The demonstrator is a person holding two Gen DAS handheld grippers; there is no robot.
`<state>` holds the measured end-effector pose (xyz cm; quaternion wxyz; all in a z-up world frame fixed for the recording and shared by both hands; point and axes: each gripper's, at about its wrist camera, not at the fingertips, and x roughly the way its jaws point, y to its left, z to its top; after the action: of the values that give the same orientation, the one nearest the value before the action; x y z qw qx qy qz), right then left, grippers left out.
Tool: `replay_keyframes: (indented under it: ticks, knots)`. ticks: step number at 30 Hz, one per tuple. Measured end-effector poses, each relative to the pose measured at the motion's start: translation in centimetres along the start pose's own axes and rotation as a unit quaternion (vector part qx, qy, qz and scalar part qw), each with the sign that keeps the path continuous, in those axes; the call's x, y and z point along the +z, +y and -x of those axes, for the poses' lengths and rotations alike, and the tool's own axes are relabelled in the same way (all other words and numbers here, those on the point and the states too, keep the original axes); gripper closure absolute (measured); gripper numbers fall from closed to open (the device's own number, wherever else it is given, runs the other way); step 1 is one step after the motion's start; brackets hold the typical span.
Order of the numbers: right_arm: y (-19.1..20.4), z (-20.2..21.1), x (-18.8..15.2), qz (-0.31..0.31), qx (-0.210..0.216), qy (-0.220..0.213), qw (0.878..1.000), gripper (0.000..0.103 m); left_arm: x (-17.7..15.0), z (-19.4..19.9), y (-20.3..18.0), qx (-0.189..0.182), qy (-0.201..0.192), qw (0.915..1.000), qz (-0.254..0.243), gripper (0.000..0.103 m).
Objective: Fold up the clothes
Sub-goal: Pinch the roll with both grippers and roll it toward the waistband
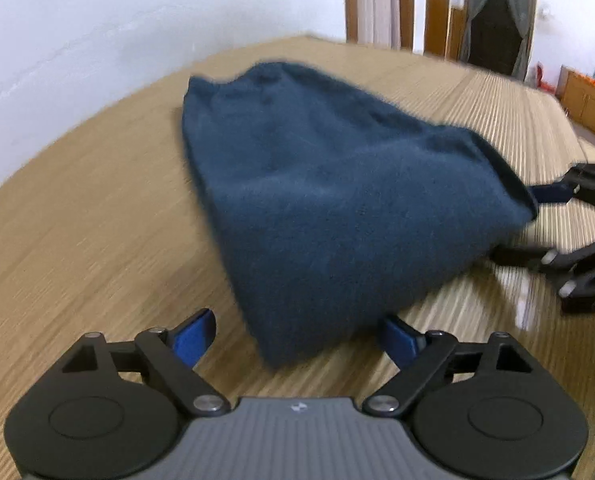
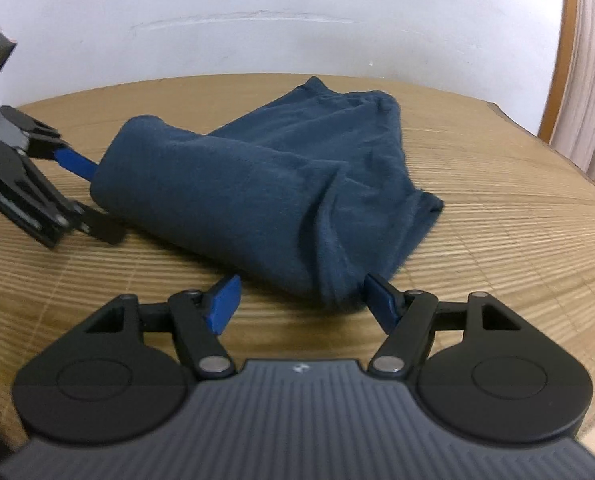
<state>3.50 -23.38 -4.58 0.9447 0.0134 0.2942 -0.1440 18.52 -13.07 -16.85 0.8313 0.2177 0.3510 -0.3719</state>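
Dark blue garment (image 2: 265,184) heaped on the wooden counter (image 2: 497,240). Left tongs (image 1: 297,340) and right tongs (image 2: 301,300) both spread wide, each straddling a near corner of the cloth, gripping nothing; left-wrist view blurred.

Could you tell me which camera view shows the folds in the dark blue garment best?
The right wrist view: the dark blue garment is sharp there, with creases and a rolled edge visible. The left wrist view shows it blurred, as one smooth mass.
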Motion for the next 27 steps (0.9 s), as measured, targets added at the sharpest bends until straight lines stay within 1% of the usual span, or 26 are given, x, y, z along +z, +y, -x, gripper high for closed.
replay_keyframes:
  ticks: [1, 2, 3, 4, 6, 7, 8, 12, 16, 18, 21, 23, 27]
  knots:
    - [0.2, -0.5, 0.0, 0.003, -0.002, -0.003, 1.0, 0.033, 0.2, -0.4, -0.1, -0.006, -0.006, 1.0, -0.002, 0.015]
    - [0.5, -0.9, 0.0, 0.006, -0.004, -0.007, 1.0, 0.034, 0.3, -0.5, -0.2, -0.012, -0.007, 0.9999, -0.002, 0.025]
    - [0.7, -1.1, 0.0, 0.003, -0.006, -0.009, 1.0, 0.032, 0.5, -0.7, -0.3, -0.018, -0.008, 0.9998, -0.002, 0.029]
    - [0.8, -1.1, 0.1, -0.006, -0.004, -0.008, 1.0, 0.035, 0.6, -0.8, -0.5, -0.024, -0.01, 0.9997, -0.002, 0.031]
    - [0.9, -0.9, 0.2, -0.02, 0.001, -0.005, 1.0, 0.044, 0.8, -0.9, -0.5, -0.022, -0.011, 0.9997, -0.006, 0.041]
    - [1.1, -0.7, 0.1, -0.017, 0.002, -0.005, 1.0, 0.047, 0.9, -0.8, -0.4, -0.025, -0.008, 0.9997, -0.003, 0.042]
    - [1.2, -0.4, 0.1, -0.016, 0.002, -0.004, 1.0, 0.052, 0.9, -0.7, -0.3, -0.028, -0.004, 0.9996, 0.0, 0.044]
    - [1.4, 1.9, 0.5, -0.031, 0.018, -0.001, 0.999, 0.058, 0.7, 1.8, 0.6, -0.057, 0.006, 0.9983, 0.015, 0.047]
    - [1.9, 5.4, 0.8, -0.05, 0.034, -0.007, 0.998, 0.06, 0.6, 4.9, 0.7, -0.079, 0.014, 0.996, 0.039, 0.048]
    - [2.1, 6.9, 0.9, -0.061, 0.035, -0.014, 0.997, 0.06, 0.8, 6.1, 0.7, -0.087, 0.015, 0.995, 0.046, 0.048]
    - [2.0, 7.9, 1.4, -0.074, 0.025, -0.026, 0.997, 0.06, 2.0, 6.7, 0.5, -0.073, 0.002, 0.9965, 0.04, 0.048]
    - [1.5, 7.4, 2.0, -0.084, 0.023, -0.036, 0.996, 0.06, 2.6, 6.7, 0.6, -0.065, -0.009, 0.9969, 0.044, 0.048]
    - [0.0, 5.6, 3.5, -0.094, 0.03, -0.052, 0.994, 0.06, 4.7, 5.3, 1.7, -0.051, -0.011, 0.9956, 0.079, 0.048]
